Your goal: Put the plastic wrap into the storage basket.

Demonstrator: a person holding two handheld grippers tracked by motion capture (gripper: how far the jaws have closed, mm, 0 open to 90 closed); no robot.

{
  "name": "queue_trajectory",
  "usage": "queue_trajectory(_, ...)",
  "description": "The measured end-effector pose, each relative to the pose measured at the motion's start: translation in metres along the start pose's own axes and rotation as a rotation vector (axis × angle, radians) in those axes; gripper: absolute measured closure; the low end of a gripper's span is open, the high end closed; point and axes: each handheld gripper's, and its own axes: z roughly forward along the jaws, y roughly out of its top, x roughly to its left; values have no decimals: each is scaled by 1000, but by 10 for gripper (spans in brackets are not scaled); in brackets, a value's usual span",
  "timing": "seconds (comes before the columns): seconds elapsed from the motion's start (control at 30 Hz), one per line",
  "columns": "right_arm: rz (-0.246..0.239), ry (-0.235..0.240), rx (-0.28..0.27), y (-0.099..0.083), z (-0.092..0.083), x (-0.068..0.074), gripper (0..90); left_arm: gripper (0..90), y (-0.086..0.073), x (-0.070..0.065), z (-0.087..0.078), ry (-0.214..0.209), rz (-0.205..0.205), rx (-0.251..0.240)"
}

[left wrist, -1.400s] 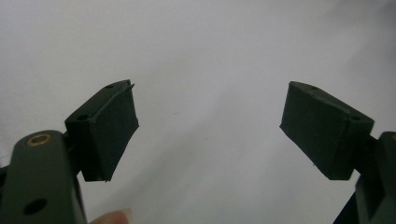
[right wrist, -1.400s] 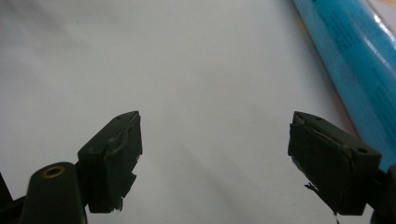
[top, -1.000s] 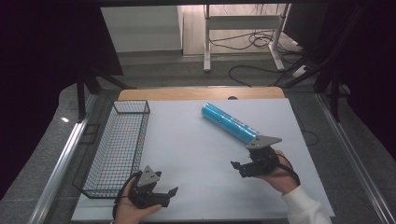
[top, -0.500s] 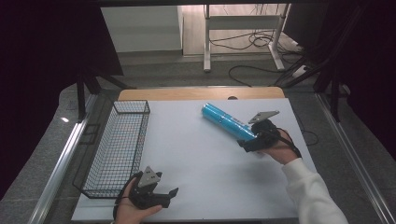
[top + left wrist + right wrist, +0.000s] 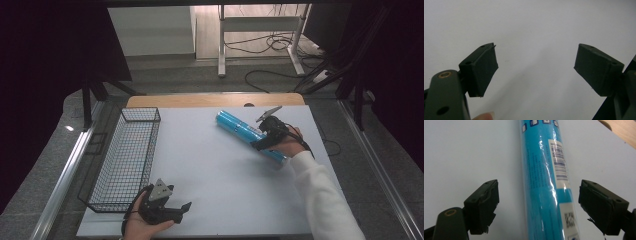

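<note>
Since a second ago, the right gripper (image 5: 261,143) moves up-frame to straddle the blue wrapped tube (image 5: 544,182) lying right of centre on the counter (image 5: 210,165), jaws spread but just closing, pads clear. Centre it, then pinch squarely.

The long blue plastic-wrapped tube (image 5: 544,182) runs off the right gripper view's top and bottom edges (its small label print stays unreadable), and in the high view the black right gripper (image 5: 263,141) covers its middle.

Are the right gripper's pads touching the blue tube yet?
Apart. Right gripper view: white table shows between each pad and the blue tube.
</note>
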Motion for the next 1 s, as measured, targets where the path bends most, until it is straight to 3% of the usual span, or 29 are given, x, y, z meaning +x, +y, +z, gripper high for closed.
queue_trajectory(0.23,15,17,67,11,29,-16,180,182,-1,1,1,1,-2,5)
queue_trajectory(0.33,14,28,80,14,35,-16,187,183,0,1,2,1,0,9)
queue_trajectory(0.5,-1,42,149,14,50,-17,219,182,0,-2,3,-3,11,13)
queue_trajectory(0.67,-1,50,201,9,56,-19,227,182,0,-1,3,-4,6,13)
queue_trajectory(0.73,3,69,217,8,58,-20,272,182,0,-1,3,-3,9,13)
queue_trajectory(0.8,-1,88,217,8,59,-19,311,182,0,-1,3,-2,8,13)
queue_trajectory(1.0,-18,84,223,9,59,-19,321,182,0,-1,2,-1,6,10)
